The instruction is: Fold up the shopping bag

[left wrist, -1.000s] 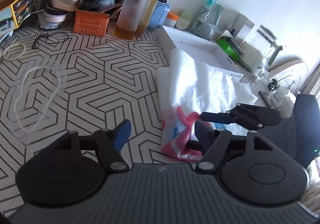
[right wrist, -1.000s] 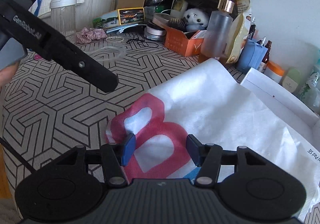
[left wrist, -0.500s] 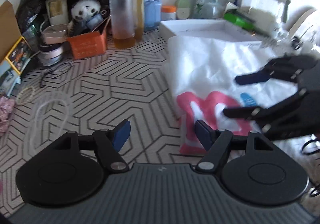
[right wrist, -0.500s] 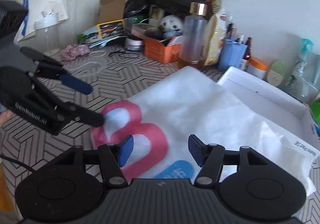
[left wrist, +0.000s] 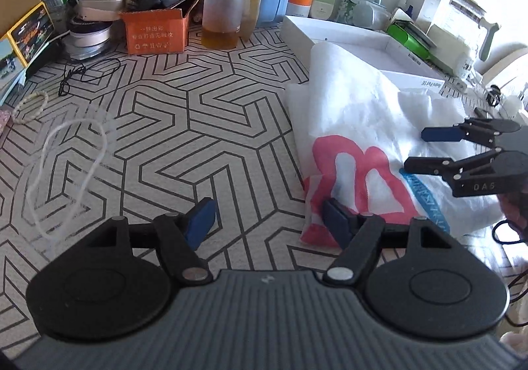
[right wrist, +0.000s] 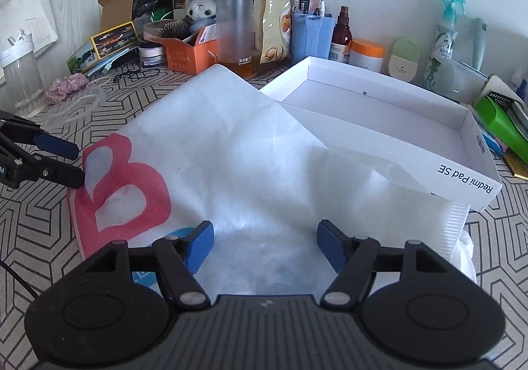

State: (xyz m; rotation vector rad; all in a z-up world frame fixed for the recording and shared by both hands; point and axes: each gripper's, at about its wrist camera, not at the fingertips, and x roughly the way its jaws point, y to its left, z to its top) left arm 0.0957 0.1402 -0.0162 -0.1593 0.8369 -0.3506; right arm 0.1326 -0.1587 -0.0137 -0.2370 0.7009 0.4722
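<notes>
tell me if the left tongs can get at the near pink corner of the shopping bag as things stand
Probably yes. The left tongs are open, and the shopping bag lies flat with its pink corner beside the right-hand finger. Nothing lies between them; the right tongs hover farther along the bag, clear of that corner.

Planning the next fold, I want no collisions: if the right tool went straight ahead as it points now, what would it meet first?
Probably the white shopping bag itself: the open right tool points over its surface toward the white box behind. Height above the bag is unclear.
</notes>
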